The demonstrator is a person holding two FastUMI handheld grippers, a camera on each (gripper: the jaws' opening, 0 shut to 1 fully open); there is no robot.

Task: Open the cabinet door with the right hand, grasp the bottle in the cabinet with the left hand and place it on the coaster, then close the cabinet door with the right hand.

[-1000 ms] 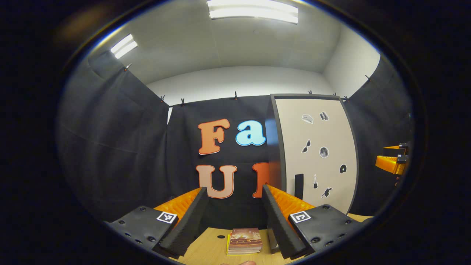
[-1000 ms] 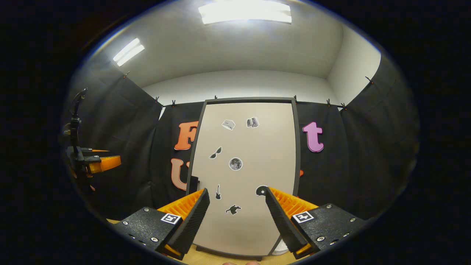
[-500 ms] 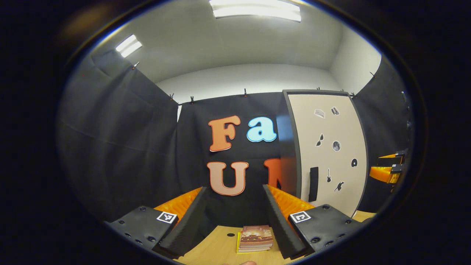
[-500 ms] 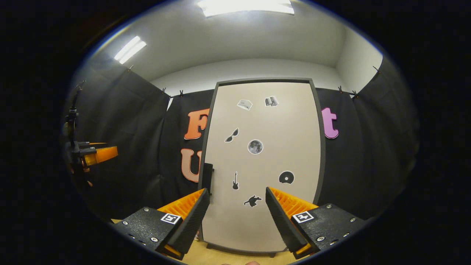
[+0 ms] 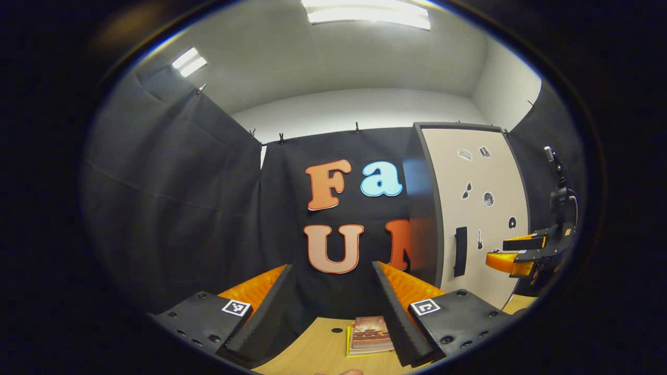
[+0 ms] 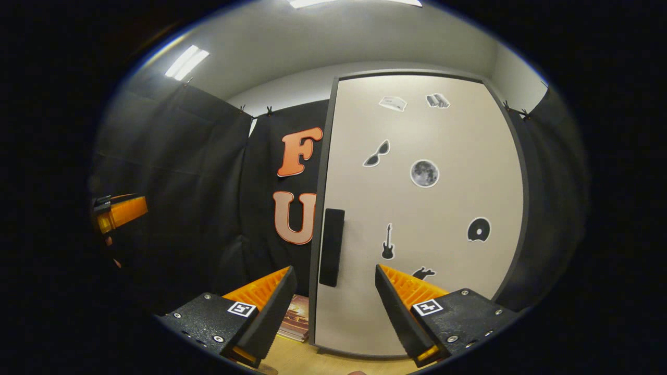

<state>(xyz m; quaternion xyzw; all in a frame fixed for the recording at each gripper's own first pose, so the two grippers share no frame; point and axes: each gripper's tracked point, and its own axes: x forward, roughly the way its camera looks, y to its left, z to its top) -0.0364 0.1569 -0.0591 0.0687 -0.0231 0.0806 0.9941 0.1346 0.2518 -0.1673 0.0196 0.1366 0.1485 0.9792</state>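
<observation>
Right gripper view: a tall cabinet (image 6: pixel 417 208) with a dark frame stands closed on the wooden table (image 6: pixel 292 359), its pale cabinet door (image 6: pixel 443 291) shut and the bottle it is said to hold out of sight behind it. The panel looks rigid and light, likely to swing on hinges at its far edge, so the dark vertical handle (image 6: pixel 331 247) near the left edge is the sensible place to take hold, fingers closing across its narrow width. The right gripper (image 6: pixel 336 307) hangs just short of that handle with its fingers spread apart and nothing between them. Off to the side, the left gripper (image 5: pixel 331 310) waits over the table, also spread wide and empty, above a small stack of books (image 5: pixel 371 335); no coaster can be made out. Stickers dot the door: sunglasses (image 6: pixel 376 153), a moon (image 6: pixel 424 173), a disc (image 6: pixel 478 229), a guitar (image 6: pixel 387 242) and smaller shapes too fine to identify. No brand name or legible wording appears on the cabinet, and the book cover's print is too small to read.
</observation>
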